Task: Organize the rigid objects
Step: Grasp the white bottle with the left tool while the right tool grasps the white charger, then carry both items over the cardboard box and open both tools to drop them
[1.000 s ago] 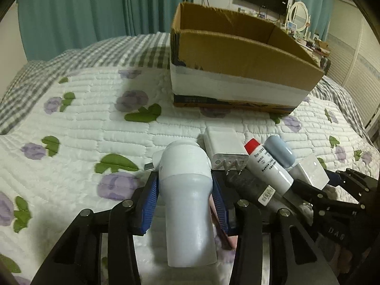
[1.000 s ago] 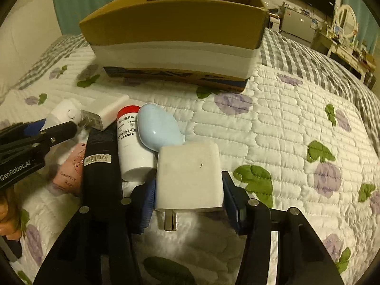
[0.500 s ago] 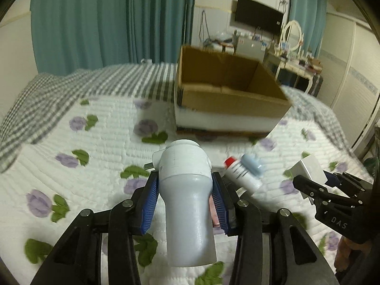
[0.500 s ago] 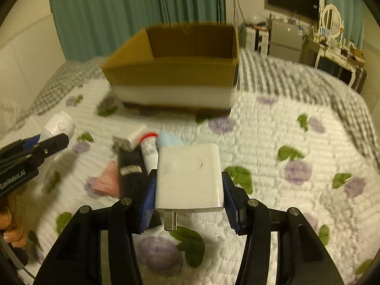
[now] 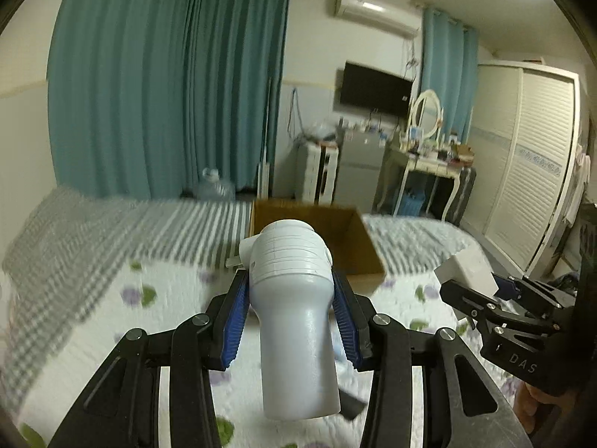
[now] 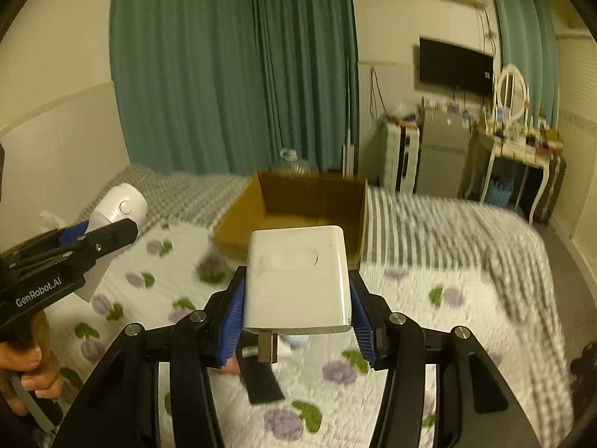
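Observation:
My left gripper (image 5: pixel 291 310) is shut on a white spray bottle (image 5: pixel 296 321), held high above the bed. It also shows in the right wrist view (image 6: pixel 115 212), at the left. My right gripper (image 6: pixel 296 306) is shut on a white plug charger (image 6: pixel 298 283), prongs toward the camera. The charger also shows in the left wrist view (image 5: pixel 466 268), at the right. An open cardboard box (image 6: pixel 298 201) sits on the bed ahead and below both grippers; in the left wrist view the box (image 5: pixel 350 231) is partly hidden behind the bottle.
A quilted bedspread (image 6: pixel 410 336) with flower print lies below. A black item (image 6: pixel 261 377), a pink item and a pale blue item lie on it, mostly hidden under the charger. Teal curtains (image 5: pixel 168 93), a dressing table (image 5: pixel 429 160) and a wardrobe (image 5: pixel 530 171) stand beyond.
Both grippers have lifted up from the pile on the bed, each keeping its object. The box now appears lower and farther, and the room behind has come into view.

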The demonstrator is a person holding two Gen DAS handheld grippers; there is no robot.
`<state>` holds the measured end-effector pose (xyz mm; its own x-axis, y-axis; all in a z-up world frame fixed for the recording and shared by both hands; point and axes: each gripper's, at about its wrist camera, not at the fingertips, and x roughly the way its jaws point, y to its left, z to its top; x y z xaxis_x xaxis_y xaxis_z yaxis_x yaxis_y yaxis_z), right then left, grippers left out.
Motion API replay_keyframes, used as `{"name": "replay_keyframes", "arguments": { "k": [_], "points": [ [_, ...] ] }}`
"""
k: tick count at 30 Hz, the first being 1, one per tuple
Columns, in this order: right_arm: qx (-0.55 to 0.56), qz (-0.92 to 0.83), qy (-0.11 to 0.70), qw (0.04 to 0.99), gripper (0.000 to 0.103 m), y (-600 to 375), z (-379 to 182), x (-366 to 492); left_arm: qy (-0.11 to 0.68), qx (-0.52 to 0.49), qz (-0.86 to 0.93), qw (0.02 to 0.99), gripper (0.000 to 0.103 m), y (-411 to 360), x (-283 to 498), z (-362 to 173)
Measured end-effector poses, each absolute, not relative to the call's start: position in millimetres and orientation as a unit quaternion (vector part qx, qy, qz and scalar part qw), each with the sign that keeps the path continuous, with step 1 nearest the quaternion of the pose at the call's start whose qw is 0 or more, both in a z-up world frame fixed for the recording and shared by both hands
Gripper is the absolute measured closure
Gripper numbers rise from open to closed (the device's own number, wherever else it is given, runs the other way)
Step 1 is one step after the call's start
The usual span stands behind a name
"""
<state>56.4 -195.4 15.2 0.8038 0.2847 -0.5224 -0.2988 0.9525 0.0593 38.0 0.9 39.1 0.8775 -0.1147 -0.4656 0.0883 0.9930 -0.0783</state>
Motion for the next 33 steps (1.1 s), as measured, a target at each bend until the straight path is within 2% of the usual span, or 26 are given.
{"name": "replay_keyframes", "arguments": {
  "k": [7, 17, 24, 33],
  "points": [
    [-0.029, 0.154, 0.218, 0.963, 0.053, -195.0, 71.2, 73.5, 0.204, -0.030, -0.067, 0.976, 0.059, 1.8, 70.3, 83.3],
    [-0.043, 0.160, 0.189, 0.968, 0.053, -185.0, 101.4, 132.9, 0.204, -0.017, -0.078, 0.976, 0.059, -4.4, 138.4, 86.9],
    [-0.048, 0.163, 0.210, 0.963, 0.053, -173.9, 74.3, 187.3, 0.240, -0.023, -0.073, 0.968, 0.059, 0.4, 198.2, 50.1],
    [-0.067, 0.163, 0.287, 0.942, 0.053, -162.1, -12.2, 266.1, 0.315, -0.017, -0.081, 0.945, 0.059, -5.2, 261.3, -21.1]
  ]
}}
